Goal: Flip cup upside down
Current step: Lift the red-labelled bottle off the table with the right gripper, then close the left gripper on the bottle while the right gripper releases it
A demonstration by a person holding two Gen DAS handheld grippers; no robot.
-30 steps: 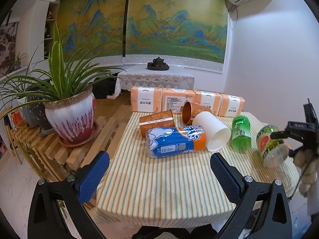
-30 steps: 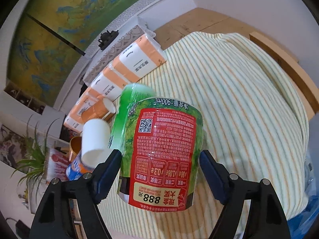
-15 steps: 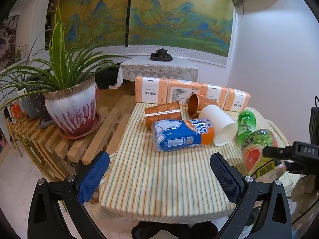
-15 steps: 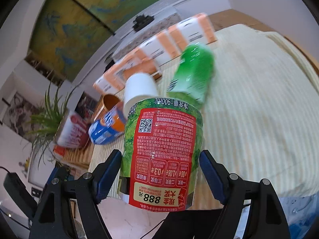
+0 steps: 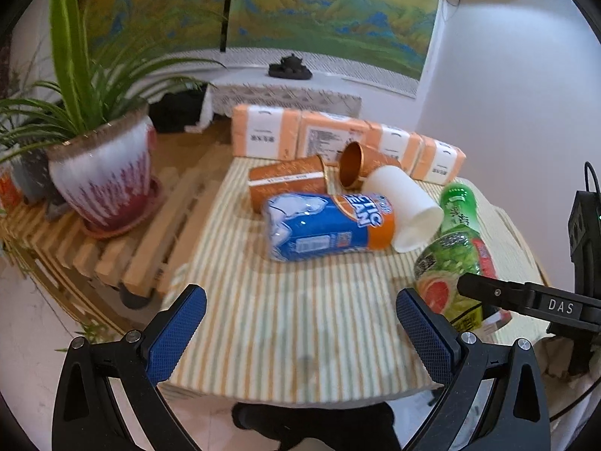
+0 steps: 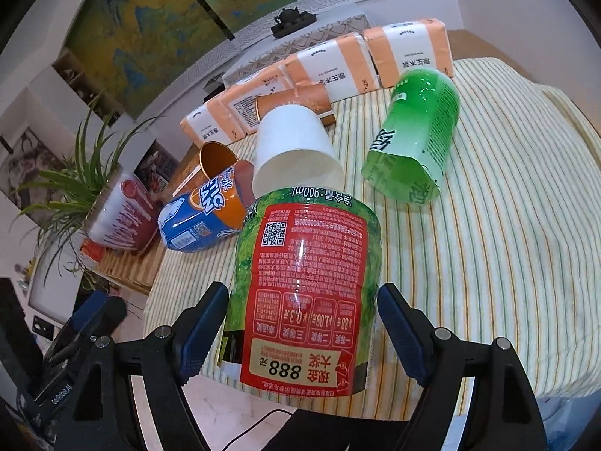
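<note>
Since a second ago my right gripper (image 6: 300,334) has carried the green-and-red labelled plastic cup (image 6: 306,285) back from the table's far right edge toward the near right corner, and the view has swung so the whole clutter now sits ahead. Both blue pads press the cup's sides, so it's clamped. From the left wrist view the cup (image 5: 450,274) hangs tilted just above the striped tablecloth (image 5: 300,319), the right jaw arm crossing in front of it.

Left gripper (image 5: 300,330) is wide open and holding nothing, hovering over the near table edge, just left of the cup.

Key relation: the cup's long axis runs forward along my right fingers. I can't see the rim clearly; the label text reads upside down in my right view. My judgement: the flip needs a wrist roll about the jaw line, then a drop onto bare cloth.

Risk: the white paper cup (image 6: 296,150), green plastic cup (image 6: 413,135) and blue-orange cut can (image 6: 199,221) all lie on their sides just beyond, so I'd stay on the near side.
</note>
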